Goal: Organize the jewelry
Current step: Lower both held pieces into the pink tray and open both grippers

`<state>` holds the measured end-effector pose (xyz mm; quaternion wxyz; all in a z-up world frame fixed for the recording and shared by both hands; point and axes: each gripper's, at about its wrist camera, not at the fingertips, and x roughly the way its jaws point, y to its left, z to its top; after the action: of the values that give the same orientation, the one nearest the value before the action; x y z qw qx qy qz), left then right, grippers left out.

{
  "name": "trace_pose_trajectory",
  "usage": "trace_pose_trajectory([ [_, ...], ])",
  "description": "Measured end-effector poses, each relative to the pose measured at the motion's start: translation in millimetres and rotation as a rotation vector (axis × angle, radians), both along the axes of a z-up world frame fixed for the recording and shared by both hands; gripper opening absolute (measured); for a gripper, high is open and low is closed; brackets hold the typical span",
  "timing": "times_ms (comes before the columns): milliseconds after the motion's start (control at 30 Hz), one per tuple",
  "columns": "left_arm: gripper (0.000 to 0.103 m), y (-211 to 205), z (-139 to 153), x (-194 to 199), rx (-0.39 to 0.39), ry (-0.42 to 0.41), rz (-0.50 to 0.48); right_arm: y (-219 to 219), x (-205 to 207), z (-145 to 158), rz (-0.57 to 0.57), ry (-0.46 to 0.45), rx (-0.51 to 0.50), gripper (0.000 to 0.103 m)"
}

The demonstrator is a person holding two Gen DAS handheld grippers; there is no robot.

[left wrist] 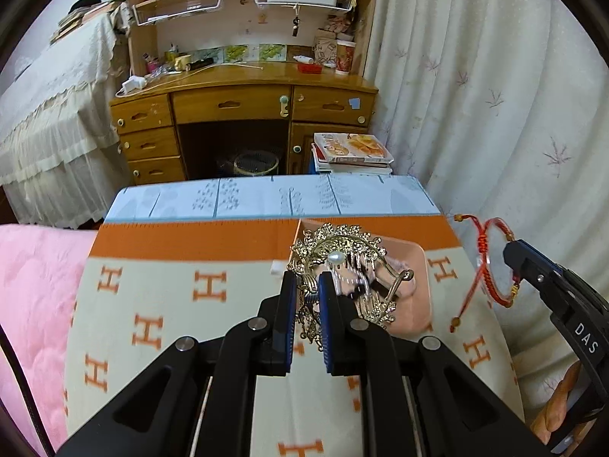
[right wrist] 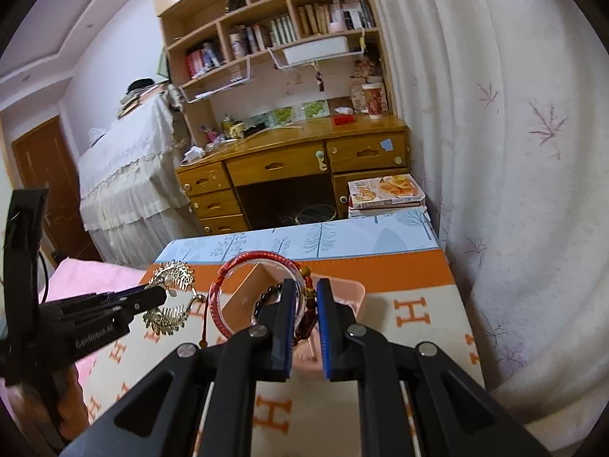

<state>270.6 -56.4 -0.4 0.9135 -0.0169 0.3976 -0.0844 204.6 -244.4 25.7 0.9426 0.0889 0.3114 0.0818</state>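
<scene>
My left gripper (left wrist: 307,285) is shut on a gold filigree hair comb with a pearl (left wrist: 338,255) and holds it above the pink tray (left wrist: 422,278). The comb also shows in the right wrist view (right wrist: 171,297), held by the left gripper (right wrist: 160,297). My right gripper (right wrist: 305,293) is shut on a red braided cord bracelet (right wrist: 243,266) together with a clear bangle, above the pink tray (right wrist: 354,293). The red bracelet also shows in the left wrist view (left wrist: 491,262), hanging from the right gripper (left wrist: 514,255). Dark beads (right wrist: 266,297) lie in the tray.
A cream and orange H-pattern blanket (left wrist: 171,304) covers the surface, with a light blue cloth (left wrist: 266,198) at its far end. A pink quilt (left wrist: 34,285) lies at the left. A wooden desk (left wrist: 236,103), a book stack (left wrist: 354,152) and a curtain (left wrist: 495,95) stand beyond.
</scene>
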Motion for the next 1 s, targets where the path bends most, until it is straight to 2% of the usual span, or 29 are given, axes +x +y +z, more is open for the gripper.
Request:
trace_pose_trajectory([
  [200, 0.009, -10.2, -16.8, 43.0, 0.021, 0.03, 0.007, 3.5, 43.3, -23.4, -0.043, 0.075, -0.005, 0.011],
  [333, 0.009, -20.8, -43.9, 59.6, 0.024, 0.073, -0.001, 7.1, 62.0, -53.1, -0.04, 0.162, -0.004, 0.011],
  [500, 0.009, -32.6, -79.1, 66.4, 0.032, 0.133, -0.018, 14.9, 77.0, -89.2, -0.028, 0.252, -0.053, 0.011],
  [533, 0.011, -34.0, -84.8, 68.0, 0.029, 0.149, -0.027, 15.6, 78.6, -93.5, -0.025, 0.266, -0.06, 0.011],
  [600, 0.027, -34.0, -90.4, 69.3, 0.023, 0.172, -0.034, 16.1, 82.0, -102.5, -0.029, 0.302, -0.072, 0.012],
  [667, 0.053, -31.4, -89.3, 67.4, 0.02, 0.164, -0.028, 14.9, 82.7, -105.9, -0.026, 0.322, -0.064, 0.012],
  [700, 0.058, -28.8, -86.5, 65.1, 0.019, 0.149, -0.019, 13.7, 81.4, -106.3, -0.024, 0.322, -0.054, 0.012],
  [767, 0.061, -22.5, -79.6, 60.1, 0.021, 0.125, -0.008, 10.7, 77.5, -105.4, -0.025, 0.317, -0.041, 0.013],
  [1000, 0.061, 7.4, -64.5, 38.1, 0.006, 0.121, 0.03, 5.3, 57.5, -97.0, -0.011, 0.295, -0.009, 0.013],
])
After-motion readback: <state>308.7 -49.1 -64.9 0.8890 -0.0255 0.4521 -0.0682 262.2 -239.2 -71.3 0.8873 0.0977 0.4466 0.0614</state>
